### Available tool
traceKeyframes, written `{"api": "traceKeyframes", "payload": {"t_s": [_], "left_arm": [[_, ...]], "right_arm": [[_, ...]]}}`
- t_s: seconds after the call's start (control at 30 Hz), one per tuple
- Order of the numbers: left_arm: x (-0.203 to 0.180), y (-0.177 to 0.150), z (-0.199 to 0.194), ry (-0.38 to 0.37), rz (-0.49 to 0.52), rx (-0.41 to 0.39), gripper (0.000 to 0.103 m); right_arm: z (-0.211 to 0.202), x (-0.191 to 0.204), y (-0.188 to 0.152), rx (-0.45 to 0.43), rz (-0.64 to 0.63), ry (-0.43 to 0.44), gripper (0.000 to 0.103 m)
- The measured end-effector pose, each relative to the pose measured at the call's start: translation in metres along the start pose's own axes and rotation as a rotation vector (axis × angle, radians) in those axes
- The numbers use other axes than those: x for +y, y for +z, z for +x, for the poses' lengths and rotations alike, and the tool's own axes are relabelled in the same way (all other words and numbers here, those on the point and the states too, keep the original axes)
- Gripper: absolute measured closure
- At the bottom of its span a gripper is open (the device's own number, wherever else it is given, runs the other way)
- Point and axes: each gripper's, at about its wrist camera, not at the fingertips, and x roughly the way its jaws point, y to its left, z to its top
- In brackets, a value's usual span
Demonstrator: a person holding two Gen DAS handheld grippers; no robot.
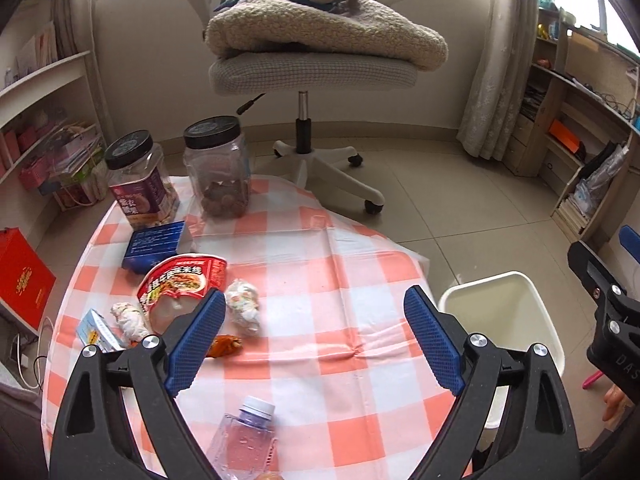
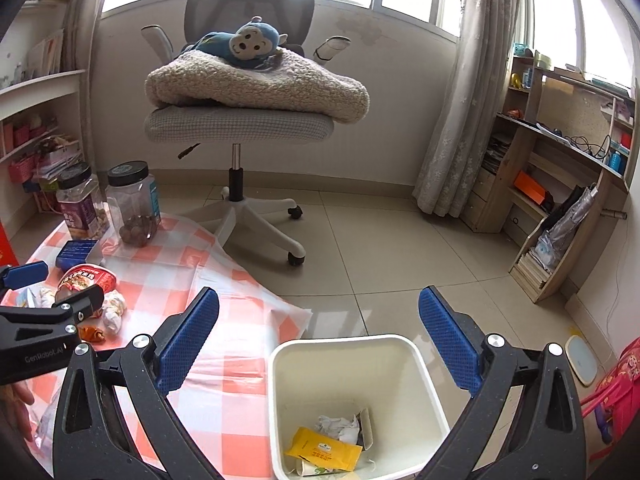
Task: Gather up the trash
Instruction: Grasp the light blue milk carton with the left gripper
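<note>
My left gripper (image 1: 314, 340) is open and empty above the checked tablecloth (image 1: 320, 264). Trash lies to its left: a red food wrapper (image 1: 180, 284), two crumpled tissues (image 1: 242, 306) (image 1: 128, 320), an orange wrapper (image 1: 226, 346) and a small blue-yellow packet (image 1: 96, 330). A plastic bottle (image 1: 248, 440) lies below the jaws. My right gripper (image 2: 318, 336) is open and empty above the white bin (image 2: 352, 408), which holds a yellow packet (image 2: 326, 448) and crumpled paper (image 2: 340, 428). The bin also shows in the left wrist view (image 1: 504, 320).
Two black-lidded jars (image 1: 140, 180) (image 1: 218, 166) and a blue box (image 1: 156, 246) stand at the table's far left. An office chair (image 1: 312, 64) with a blanket and plush monkey stands behind. Shelves (image 2: 560, 200) line the right wall.
</note>
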Motion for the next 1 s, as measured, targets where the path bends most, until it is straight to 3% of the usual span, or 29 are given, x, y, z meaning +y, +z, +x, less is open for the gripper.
{"api": "traceKeyframes", "payload": {"t_s": [0.27,0.43,0.6,0.77,0.87,0.9,1.0], "left_arm": [[0.144,-0.006,0.051,0.333,-0.231,0.148,0.015],[0.233,-0.036,0.081,0.443,-0.45,0.292,0.015],[0.281,-0.063,0.097,0.401,-0.633,0.368,0.015],[0.284,-0.077,0.118,0.294,-0.685,0.453,0.016],[0.282,-0.08,0.12,0.258,-0.704,0.459,0.029],[0.282,-0.08,0.118,0.243,-0.698,0.462,0.042],[0.278,-0.074,0.109,0.203,-0.672,0.449,0.044]], "right_arm": [[0.024,0.077,-0.002,0.083,-0.047,0.124,0.007],[0.036,0.126,-0.007,0.111,-0.12,0.167,0.007],[0.054,0.157,-0.01,0.165,-0.145,0.205,0.007],[0.084,0.173,-0.016,0.26,-0.101,0.248,0.007],[0.105,0.18,-0.023,0.326,-0.06,0.269,0.007],[0.112,0.182,-0.026,0.35,-0.046,0.277,0.007],[0.128,0.191,-0.034,0.409,-0.008,0.307,0.007]]}}
